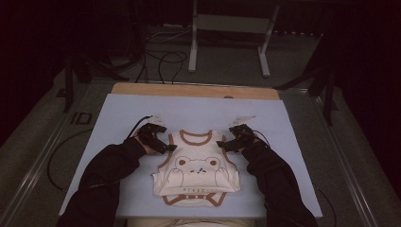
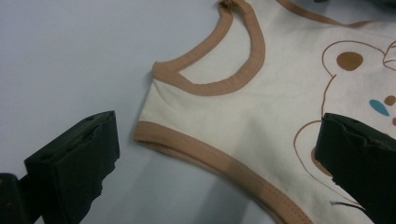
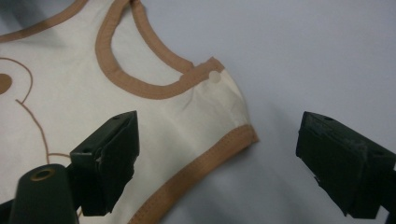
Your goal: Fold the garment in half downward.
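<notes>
A cream baby vest [image 1: 196, 170] with brown trim and a bear print is laid flat on the near middle of a pale blue mat [image 1: 118, 118], its neckline toward the far side and its folded lower edge near the person. The left gripper [image 1: 166, 147] is held at the vest's left shoulder with its jaws spread wide; in the left gripper view one jaw is seen over the bare mat and the other over the printed front, with the armhole [image 2: 219, 60] between and beyond them. The right gripper [image 1: 226, 145] is held at the right shoulder, likewise spread, one jaw over the fabric and one over the mat. Nothing is gripped by either. Black sleeves [image 1: 101, 177] are seen entering from the near edge.
</notes>
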